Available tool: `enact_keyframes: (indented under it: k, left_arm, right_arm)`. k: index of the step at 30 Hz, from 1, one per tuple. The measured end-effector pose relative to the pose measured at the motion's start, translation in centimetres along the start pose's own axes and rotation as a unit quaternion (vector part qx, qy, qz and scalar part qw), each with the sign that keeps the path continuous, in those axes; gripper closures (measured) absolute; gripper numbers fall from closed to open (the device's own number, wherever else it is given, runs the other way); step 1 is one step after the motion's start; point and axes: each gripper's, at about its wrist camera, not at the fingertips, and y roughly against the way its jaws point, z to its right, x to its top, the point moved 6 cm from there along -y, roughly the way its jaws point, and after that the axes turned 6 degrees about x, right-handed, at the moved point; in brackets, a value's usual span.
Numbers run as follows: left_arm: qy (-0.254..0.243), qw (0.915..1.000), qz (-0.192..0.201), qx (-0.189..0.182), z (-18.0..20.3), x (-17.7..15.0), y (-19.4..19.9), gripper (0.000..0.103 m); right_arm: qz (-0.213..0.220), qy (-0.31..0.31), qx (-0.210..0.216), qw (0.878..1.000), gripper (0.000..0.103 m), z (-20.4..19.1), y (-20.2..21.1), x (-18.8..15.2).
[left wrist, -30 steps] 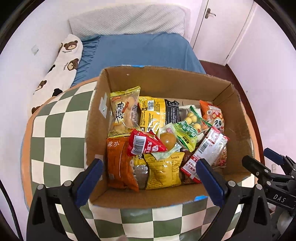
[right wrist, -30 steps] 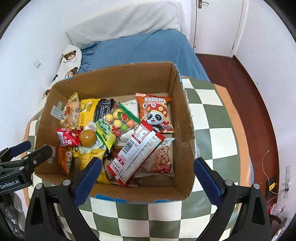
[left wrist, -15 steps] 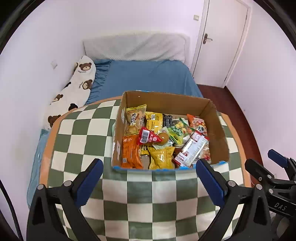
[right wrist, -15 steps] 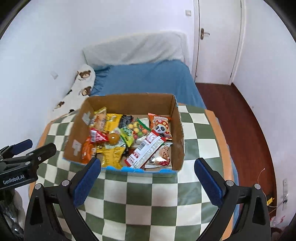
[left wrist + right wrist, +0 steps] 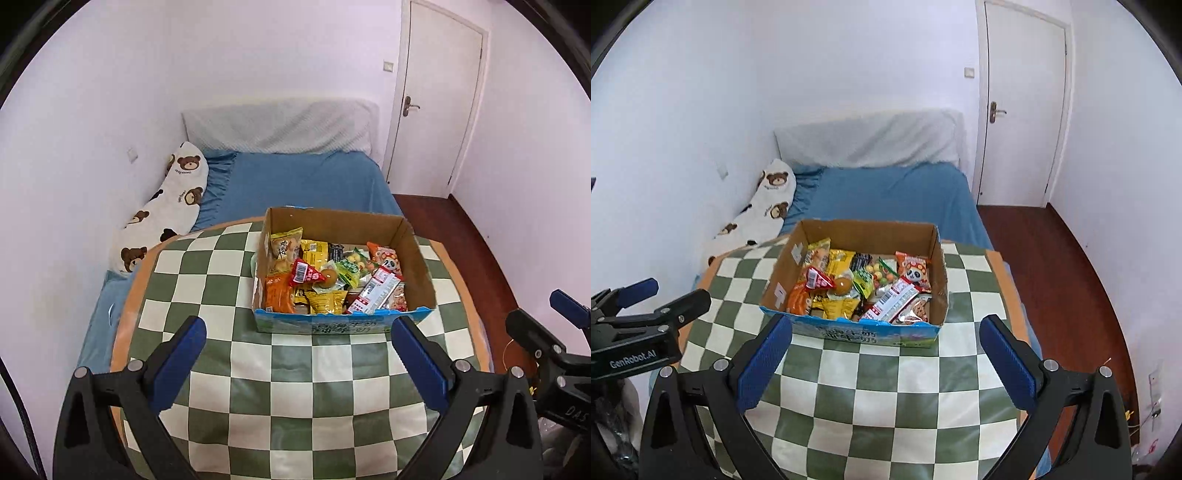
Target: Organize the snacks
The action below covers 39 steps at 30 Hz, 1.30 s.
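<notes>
- Cardboard box (image 5: 415, 258) of snack packets (image 5: 325, 277) stood on the checkered table (image 5: 207, 280).
- Left gripper (image 5: 299, 363), jaws spread and empty; box at 12 o'clock, well apart.
- Right gripper (image 5: 884, 356), likewise spread and empty; box at 12 o'clock.

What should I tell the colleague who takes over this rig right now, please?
Left gripper: open, empty, held back from the box over the checkered tablecloth.
Right gripper: open, empty, likewise short of the box.
Cardboard box: on the table, open-topped, near the bed side. All the snacks in view lie inside it, loosely piled: a red-and-white long pack at the front right, a panda packet behind it, an orange packet at the front left.
Done: snacks are in the box; none lie on the cloth.
Left: check whether the pile needs tidying; otherwise nothing shows as pending.
</notes>
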Motion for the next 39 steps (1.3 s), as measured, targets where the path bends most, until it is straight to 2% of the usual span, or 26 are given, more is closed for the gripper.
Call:
enact_keyframes:
  k: [6, 12, 18, 30, 39]
  left_arm:
    - [-0.008, 0.9999, 0.007, -0.001, 0.5, -0.7, 1.2, 0.000]
    - [-0.007, 0.9998, 0.016, -0.007, 1.2, -0.2, 0.4, 0.000]
    - [-0.010, 0.9996, 0.023, 0.011, 1.9, 0.8, -1.7, 0.000]
    - [-0.015, 0.9993, -0.014, 0.031, 3.2, 1.0, -8.1, 0.000]
    - [-0.016, 0.9988, -0.029, 0.036, 3.5, 1.0, -10.2, 0.000]
  right_arm:
    - [0.006, -0.003, 0.015, 1.000, 0.000, -0.9, 1.4, 0.1]
    - [0.011, -0.006, -0.004, 1.000, 0.000, 0.1, 0.4, 0.5]
    - [0.018, -0.008, -0.029, 0.999, 0.000, 1.6, -1.8, 1.2]
    - [0.006, -0.016, -0.062, 0.998, 0.000, 4.4, -7.6, 1.4]
    - [-0.014, -0.026, -0.068, 0.997, 0.000, 5.5, -10.2, 0.7]
